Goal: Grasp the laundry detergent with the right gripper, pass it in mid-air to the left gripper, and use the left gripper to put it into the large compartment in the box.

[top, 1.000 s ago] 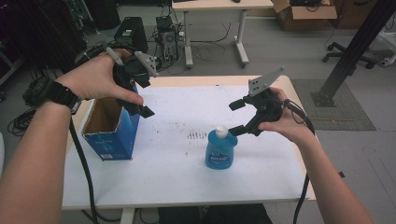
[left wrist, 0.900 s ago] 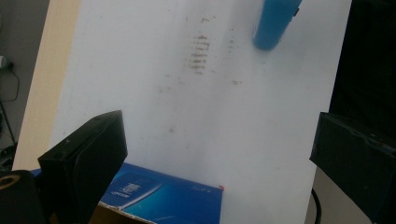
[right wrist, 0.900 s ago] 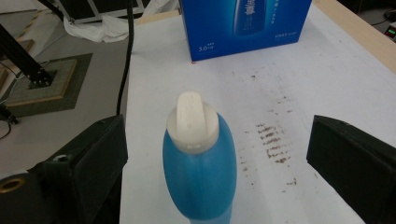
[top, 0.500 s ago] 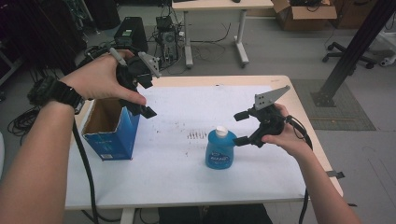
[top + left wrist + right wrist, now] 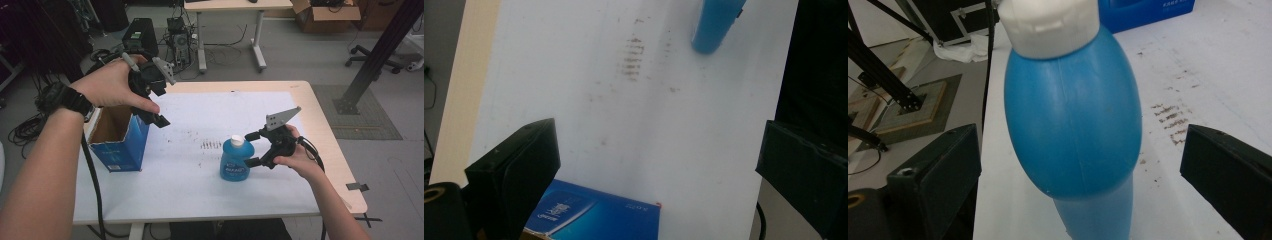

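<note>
We see the right gripper (image 5: 253, 148) with jaws spread wide on either side of the upright blue bottle (image 5: 235, 160) on the white table (image 5: 190, 190), pads not touching it, while the left gripper (image 5: 152, 100), also wide open and empty, hangs above the open blue box (image 5: 122, 145)

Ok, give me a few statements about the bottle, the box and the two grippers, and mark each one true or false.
1. The blue bottle stands upright on the table. True.
2. The bottle's white cap is off and lies on the table. False: it sits on the bottle.
3. The right gripper has its fingers open, one on each side of the bottle. True.
4. The left gripper clamps the blue box. False: it is held open above the box.
5. The box's top is open. True.
</note>
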### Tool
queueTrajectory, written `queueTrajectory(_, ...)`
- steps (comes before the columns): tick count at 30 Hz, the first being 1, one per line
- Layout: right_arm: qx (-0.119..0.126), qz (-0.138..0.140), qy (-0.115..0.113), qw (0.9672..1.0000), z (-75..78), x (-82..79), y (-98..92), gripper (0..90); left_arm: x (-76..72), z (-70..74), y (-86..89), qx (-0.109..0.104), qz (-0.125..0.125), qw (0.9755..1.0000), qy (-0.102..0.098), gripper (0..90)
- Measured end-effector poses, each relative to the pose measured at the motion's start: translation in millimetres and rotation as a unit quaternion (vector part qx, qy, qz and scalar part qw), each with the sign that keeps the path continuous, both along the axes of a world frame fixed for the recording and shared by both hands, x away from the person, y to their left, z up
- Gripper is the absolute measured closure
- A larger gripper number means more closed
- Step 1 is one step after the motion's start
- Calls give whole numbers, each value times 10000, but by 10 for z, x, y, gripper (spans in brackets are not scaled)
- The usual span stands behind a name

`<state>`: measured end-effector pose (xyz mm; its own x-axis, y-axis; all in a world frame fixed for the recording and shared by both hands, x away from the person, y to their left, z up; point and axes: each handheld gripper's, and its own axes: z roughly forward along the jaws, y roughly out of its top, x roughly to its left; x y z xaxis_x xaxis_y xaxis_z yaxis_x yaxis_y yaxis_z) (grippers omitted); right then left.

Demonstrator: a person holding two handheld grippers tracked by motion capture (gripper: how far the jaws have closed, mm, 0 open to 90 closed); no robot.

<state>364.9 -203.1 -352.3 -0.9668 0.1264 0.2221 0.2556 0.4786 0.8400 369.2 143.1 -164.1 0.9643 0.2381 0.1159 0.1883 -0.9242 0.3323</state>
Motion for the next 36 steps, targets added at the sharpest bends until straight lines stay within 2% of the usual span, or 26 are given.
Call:
queueTrajectory(7, 154, -5, 15, 9999, -121, -22, 78, 54, -11, 2, -7, -6, -7, 10000, -7, 41)
queueTrajectory(17, 239, -19, 70, 9997, -273, -32, 185, 94, -18, 1, -12, -6, -31, 10000, -8, 40)
queueTrajectory(36, 351, -118, -26, 9993, -333, -19, 202, 222, -24, 10, -9, -30, -46, 10000, -3, 41)
